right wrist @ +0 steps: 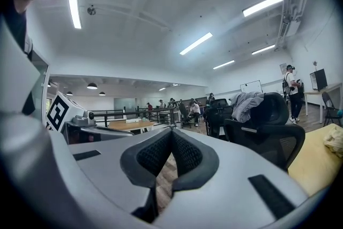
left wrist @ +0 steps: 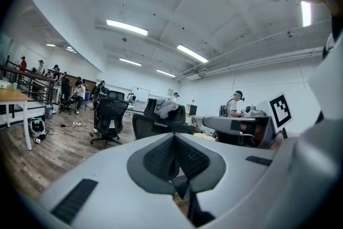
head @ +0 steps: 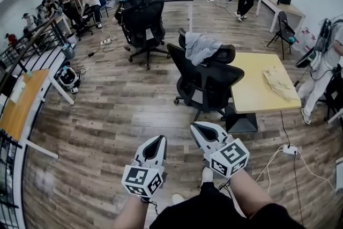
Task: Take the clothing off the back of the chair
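A grey garment (head: 200, 46) hangs over the back of a black office chair (head: 217, 54) beside a yellow table (head: 256, 95); a second black chair (head: 203, 85) stands in front of it. The garment (left wrist: 166, 108) also shows far off in the left gripper view, and the garment (right wrist: 245, 104) at the right of the right gripper view. My left gripper (head: 156, 143) and right gripper (head: 200, 130) are both well short of the chairs, low in the head view. Both are shut with nothing between the pads.
A yellowish cloth (head: 278, 81) lies on the yellow table. Another black chair (head: 143, 24) stands further back left. A wooden desk (head: 21, 106) and railing run along the left. A power strip (head: 290, 150) with cables lies on the floor at right. Several people stand around the room.
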The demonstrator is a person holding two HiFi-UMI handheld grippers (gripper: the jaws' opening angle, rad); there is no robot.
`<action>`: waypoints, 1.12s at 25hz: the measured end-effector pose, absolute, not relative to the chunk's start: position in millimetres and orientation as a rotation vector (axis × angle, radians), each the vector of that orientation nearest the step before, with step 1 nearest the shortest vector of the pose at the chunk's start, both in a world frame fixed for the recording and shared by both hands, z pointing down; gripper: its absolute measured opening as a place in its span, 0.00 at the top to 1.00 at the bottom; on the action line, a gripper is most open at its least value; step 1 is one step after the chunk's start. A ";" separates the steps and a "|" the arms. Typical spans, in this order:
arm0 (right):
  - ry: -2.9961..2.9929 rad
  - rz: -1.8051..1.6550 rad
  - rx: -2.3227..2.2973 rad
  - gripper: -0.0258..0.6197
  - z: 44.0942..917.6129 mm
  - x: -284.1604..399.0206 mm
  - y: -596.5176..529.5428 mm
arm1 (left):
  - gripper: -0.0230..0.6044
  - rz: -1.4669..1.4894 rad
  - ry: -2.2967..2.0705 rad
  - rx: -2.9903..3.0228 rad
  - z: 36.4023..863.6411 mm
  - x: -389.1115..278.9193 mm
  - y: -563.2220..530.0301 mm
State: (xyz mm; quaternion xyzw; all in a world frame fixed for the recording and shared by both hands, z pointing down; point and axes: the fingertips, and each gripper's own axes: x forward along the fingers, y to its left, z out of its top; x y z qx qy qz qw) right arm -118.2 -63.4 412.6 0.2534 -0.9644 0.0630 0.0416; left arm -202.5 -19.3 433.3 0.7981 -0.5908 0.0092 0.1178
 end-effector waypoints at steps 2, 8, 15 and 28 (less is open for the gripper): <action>-2.954 0.197 0.775 0.94 412.5 -110.0 -82.1 | 0.93 0.028 -1.733 2.333 432.9 -195.5 -37.9; -2.956 0.204 0.800 0.94 412.9 -79.9 -141.3 | 0.93 0.032 -1.735 2.344 429.6 -170.9 -95.0; -2.961 0.219 0.828 0.94 414.2 -42.2 -205.3 | 0.93 0.043 -1.754 2.370 423.9 -140.8 -159.8; -2.974 0.226 0.763 0.94 414.0 7.6 -288.0 | 0.77 0.088 -1.870 2.329 414.3 -103.4 -257.1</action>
